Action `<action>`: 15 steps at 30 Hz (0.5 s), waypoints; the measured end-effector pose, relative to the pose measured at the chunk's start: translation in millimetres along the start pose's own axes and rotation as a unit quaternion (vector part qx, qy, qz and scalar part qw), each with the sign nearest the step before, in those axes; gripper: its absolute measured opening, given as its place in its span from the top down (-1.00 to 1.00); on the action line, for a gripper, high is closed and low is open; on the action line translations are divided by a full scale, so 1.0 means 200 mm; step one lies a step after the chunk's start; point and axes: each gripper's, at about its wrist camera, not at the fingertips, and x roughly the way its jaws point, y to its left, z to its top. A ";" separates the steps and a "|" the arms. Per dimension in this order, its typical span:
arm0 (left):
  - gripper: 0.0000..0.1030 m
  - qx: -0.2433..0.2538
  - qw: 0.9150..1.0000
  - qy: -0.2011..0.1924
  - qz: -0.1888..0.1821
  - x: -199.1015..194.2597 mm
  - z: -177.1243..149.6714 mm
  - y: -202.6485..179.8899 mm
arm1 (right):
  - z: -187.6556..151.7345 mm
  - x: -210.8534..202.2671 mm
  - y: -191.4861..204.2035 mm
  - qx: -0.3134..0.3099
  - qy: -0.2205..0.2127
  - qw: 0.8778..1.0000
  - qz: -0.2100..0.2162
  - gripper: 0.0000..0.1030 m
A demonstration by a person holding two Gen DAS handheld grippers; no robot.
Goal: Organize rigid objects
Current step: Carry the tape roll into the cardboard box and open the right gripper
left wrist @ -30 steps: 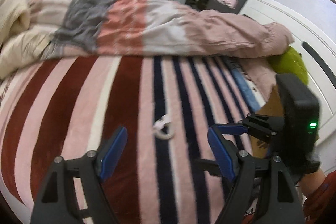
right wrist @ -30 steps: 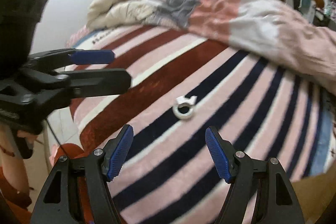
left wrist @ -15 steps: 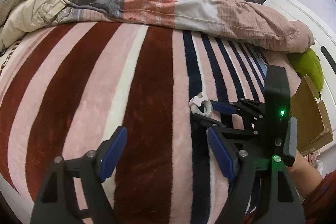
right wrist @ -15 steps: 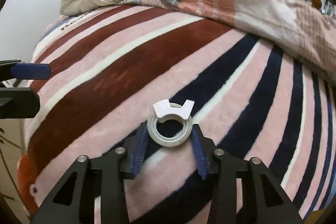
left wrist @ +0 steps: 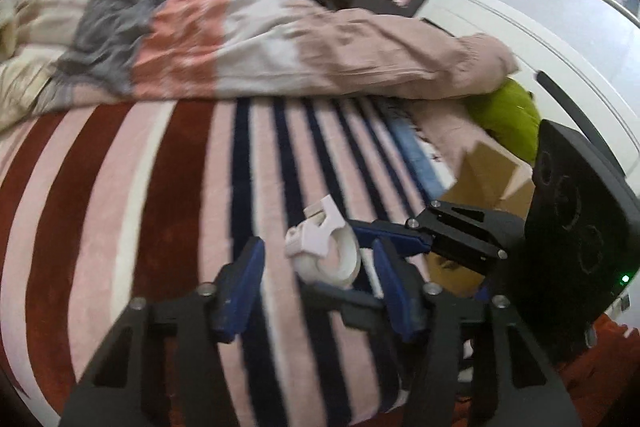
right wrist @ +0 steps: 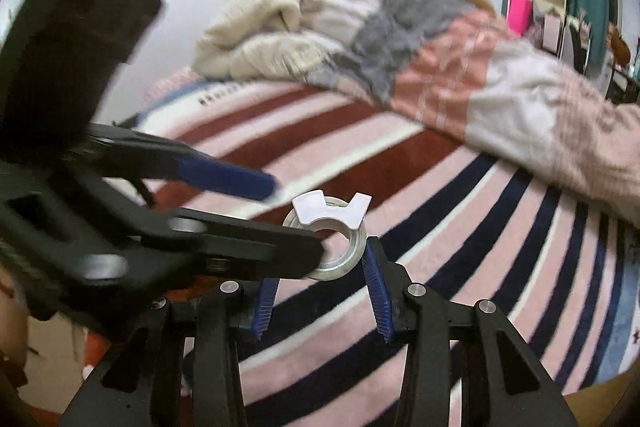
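Observation:
A white tape roll with a white plastic cutter tab (right wrist: 336, 233) is held up above the striped bed blanket (right wrist: 460, 227) in my right gripper (right wrist: 324, 287), whose blue pads are shut on its sides. In the left wrist view the same roll (left wrist: 326, 251) hangs in front of my left gripper (left wrist: 320, 287), which is open with the roll just ahead of its pads. The left gripper's finger crosses in front of the roll's left side in the right wrist view (right wrist: 224, 251).
A rumpled pink, grey and cream duvet (left wrist: 240, 39) lies across the far side of the bed. A brown cardboard box (left wrist: 492, 183) and a green cushion (left wrist: 508, 119) sit at the bed's right edge by the white headboard (left wrist: 520, 39). Cluttered shelves stand behind.
My right gripper closed on the tape roll and lifted it off the blanket. My left gripper moved in close to the roll and the two grippers now overlap.

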 end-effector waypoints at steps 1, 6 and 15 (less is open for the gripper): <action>0.17 0.011 1.000 -0.003 -0.004 -0.01 0.02 -0.06 | 0.00 -0.07 0.00 -0.003 -0.011 1.000 0.000 0.30; 0.33 0.067 0.998 -0.005 -0.009 0.01 0.11 -0.34 | -0.03 -0.33 -0.02 -0.011 -0.049 0.999 -0.021 0.30; 0.33 0.153 0.987 0.028 -0.046 0.26 0.26 -0.84 | -0.19 -0.71 -0.30 0.043 -0.071 0.993 -0.086 0.30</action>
